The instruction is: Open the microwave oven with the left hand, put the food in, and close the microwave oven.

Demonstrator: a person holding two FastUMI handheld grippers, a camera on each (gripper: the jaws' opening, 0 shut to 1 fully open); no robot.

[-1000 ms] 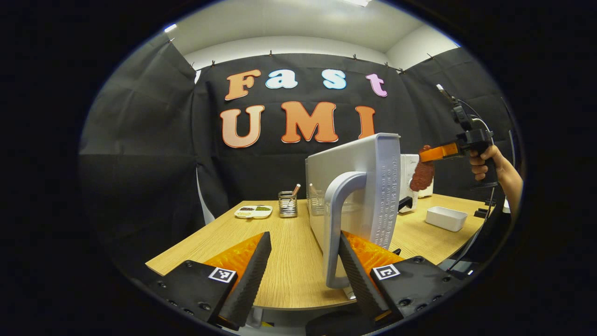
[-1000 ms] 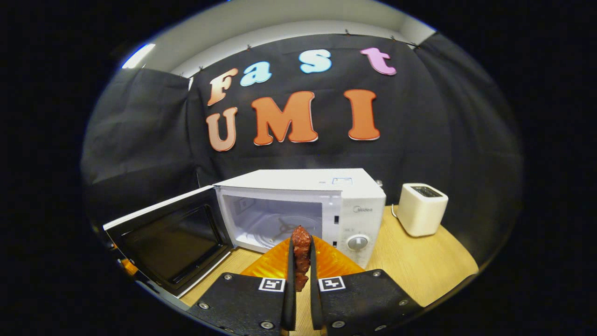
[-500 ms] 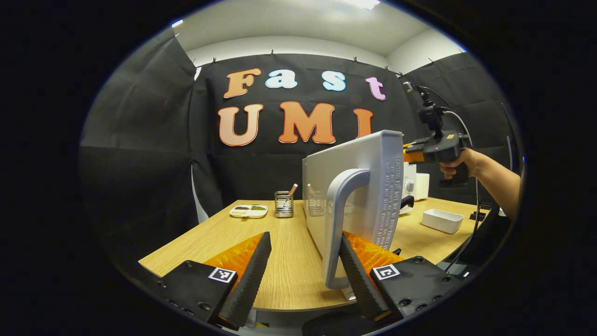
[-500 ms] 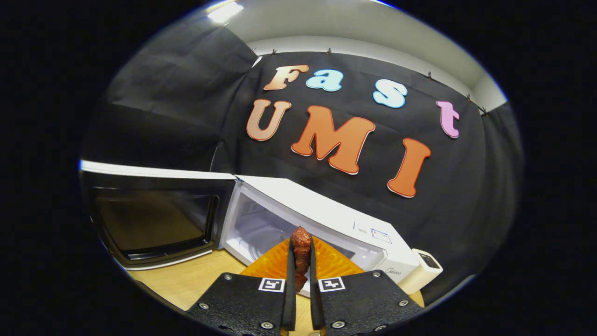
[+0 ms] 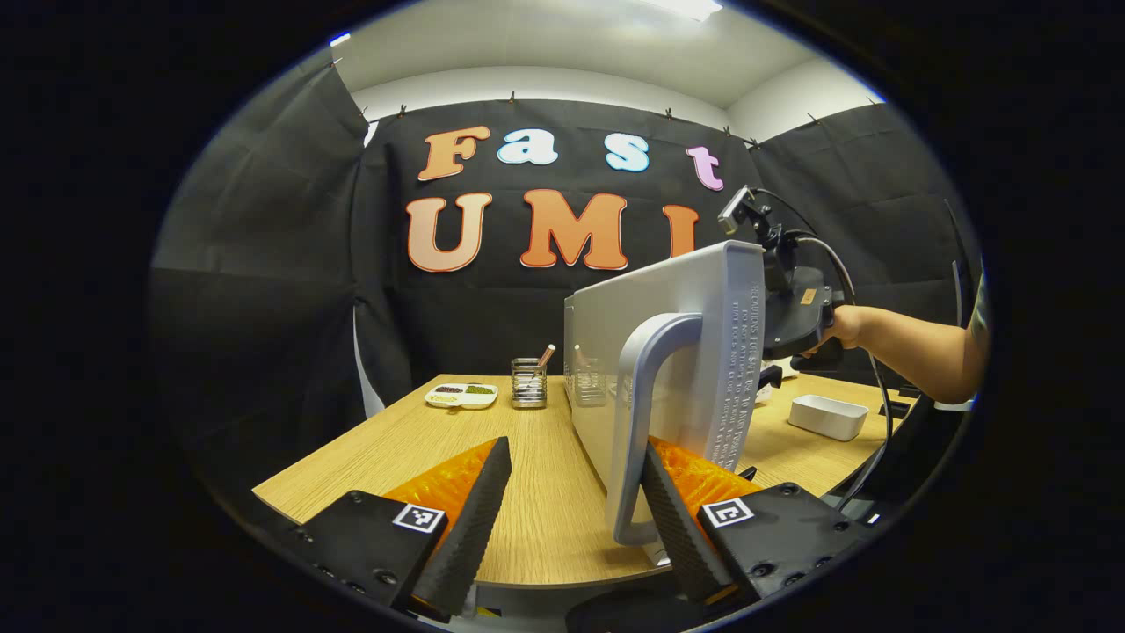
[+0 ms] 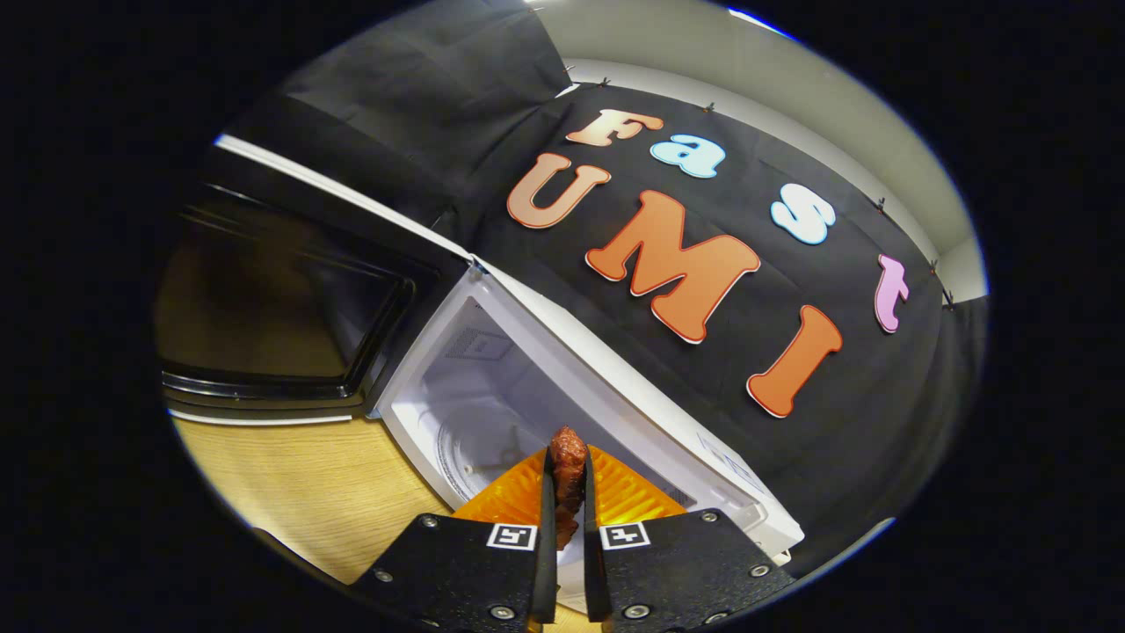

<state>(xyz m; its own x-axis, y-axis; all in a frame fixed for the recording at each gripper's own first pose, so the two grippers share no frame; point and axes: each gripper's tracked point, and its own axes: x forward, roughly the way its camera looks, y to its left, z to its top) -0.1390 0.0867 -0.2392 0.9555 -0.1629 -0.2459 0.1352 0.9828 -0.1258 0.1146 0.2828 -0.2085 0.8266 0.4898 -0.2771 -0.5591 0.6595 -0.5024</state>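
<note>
Now right gripper (image 6: 562, 527) pinches food (image 6: 567, 475) — microwave (image 6: 492, 387) open.

left gripper view: behind open door (image 5: 677, 352), near | right gripper view: tilted, facing cavity (image 6: 492, 413), close

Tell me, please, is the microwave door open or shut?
Open: the door is swung wide, and the cavity with its turntable is exposed.

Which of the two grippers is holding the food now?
The right gripper: its fingers are shut on the reddish-brown food before the open microwave. The left gripper is open, beside the door handle.
</note>
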